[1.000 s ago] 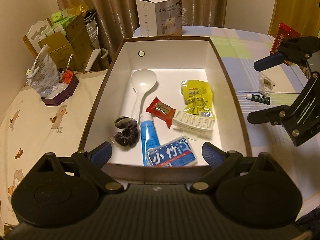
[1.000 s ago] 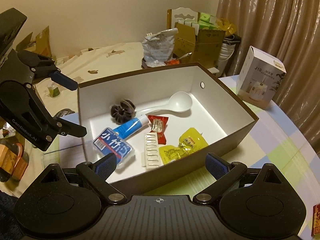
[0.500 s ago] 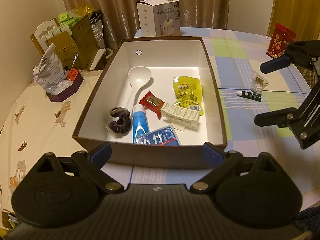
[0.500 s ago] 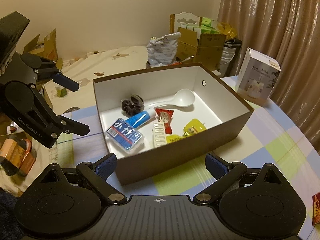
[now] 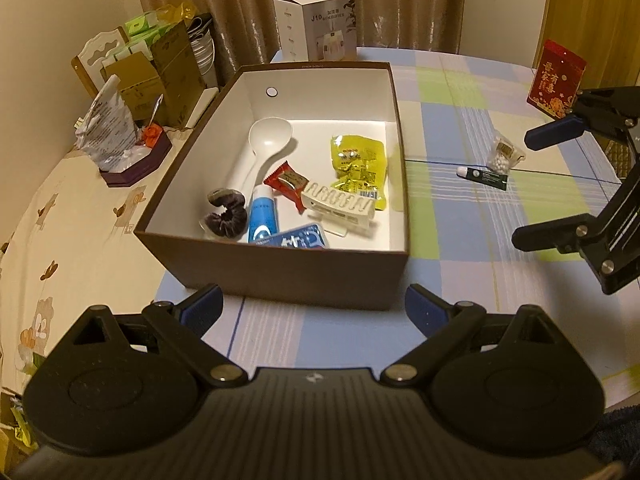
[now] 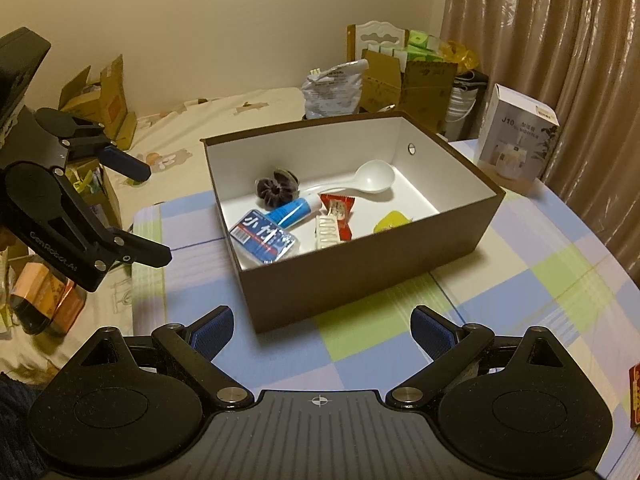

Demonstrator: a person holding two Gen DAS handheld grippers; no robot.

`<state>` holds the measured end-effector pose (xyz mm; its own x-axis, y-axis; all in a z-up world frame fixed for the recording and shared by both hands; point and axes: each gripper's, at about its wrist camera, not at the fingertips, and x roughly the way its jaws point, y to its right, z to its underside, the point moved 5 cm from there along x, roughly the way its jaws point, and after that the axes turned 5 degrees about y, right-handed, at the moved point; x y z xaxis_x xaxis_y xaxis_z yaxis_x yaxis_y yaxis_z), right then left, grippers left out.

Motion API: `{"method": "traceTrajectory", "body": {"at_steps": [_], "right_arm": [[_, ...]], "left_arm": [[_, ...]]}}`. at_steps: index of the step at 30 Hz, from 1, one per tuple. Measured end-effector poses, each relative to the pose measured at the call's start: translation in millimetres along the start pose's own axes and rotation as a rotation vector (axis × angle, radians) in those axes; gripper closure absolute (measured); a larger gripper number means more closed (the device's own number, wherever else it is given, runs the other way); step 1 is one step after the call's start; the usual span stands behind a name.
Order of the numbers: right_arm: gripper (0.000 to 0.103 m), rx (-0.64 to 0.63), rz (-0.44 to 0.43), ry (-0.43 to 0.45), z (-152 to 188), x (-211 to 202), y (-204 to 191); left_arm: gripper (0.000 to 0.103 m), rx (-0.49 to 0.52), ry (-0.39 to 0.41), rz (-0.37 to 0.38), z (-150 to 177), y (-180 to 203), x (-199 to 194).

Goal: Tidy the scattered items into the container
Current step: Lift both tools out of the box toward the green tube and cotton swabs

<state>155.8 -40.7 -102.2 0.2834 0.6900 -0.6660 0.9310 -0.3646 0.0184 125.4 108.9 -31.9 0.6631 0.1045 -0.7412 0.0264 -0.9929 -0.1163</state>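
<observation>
A brown box (image 5: 280, 276) (image 6: 360, 276) with a white inside stands on the checked table. In it lie a white spoon (image 5: 264, 148), a dark scrunchie (image 5: 226, 218), a blue tube (image 5: 262, 218), a red sachet (image 5: 288, 180), a yellow packet (image 5: 356, 160), a white hair clip (image 5: 340, 204) and a blue tissue pack (image 6: 264, 236). A small dark tube (image 5: 484, 176) and a bag of white beads (image 5: 502, 154) lie on the table right of the box. My left gripper (image 5: 312, 312) is open and empty before the box. My right gripper (image 6: 322, 330) is open and empty too.
A white carton (image 5: 316, 26) stands behind the box. A red packet (image 5: 556, 78) stands at the table's far right. Cardboard boxes and a bag (image 5: 108, 128) crowd the bed at the left. The right gripper shows in the left wrist view (image 5: 568, 184).
Both grippers have drawn back from the box, which now looks smaller and farther. Both stayed open and empty. The items in the box have not moved.
</observation>
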Motion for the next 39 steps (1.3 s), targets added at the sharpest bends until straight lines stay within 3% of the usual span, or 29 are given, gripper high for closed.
{"method": "traceTrajectory", "body": {"at_steps": [17,27,39], "right_arm": [[0.003,0.087,0.044,-0.023,50,-40,32],[0.003,0.204,0.133,-0.06,92,-68,74],[0.003,0.36,0.248,-0.109,141,-92,125]], "left_arm": [[0.007,-0.006,-0.008,0.025,13,58,-11],[0.007,0.058,-0.037,0.123,11,115,9],[0.009,0.165,-0.038,0.207,-12,166,45]]}}
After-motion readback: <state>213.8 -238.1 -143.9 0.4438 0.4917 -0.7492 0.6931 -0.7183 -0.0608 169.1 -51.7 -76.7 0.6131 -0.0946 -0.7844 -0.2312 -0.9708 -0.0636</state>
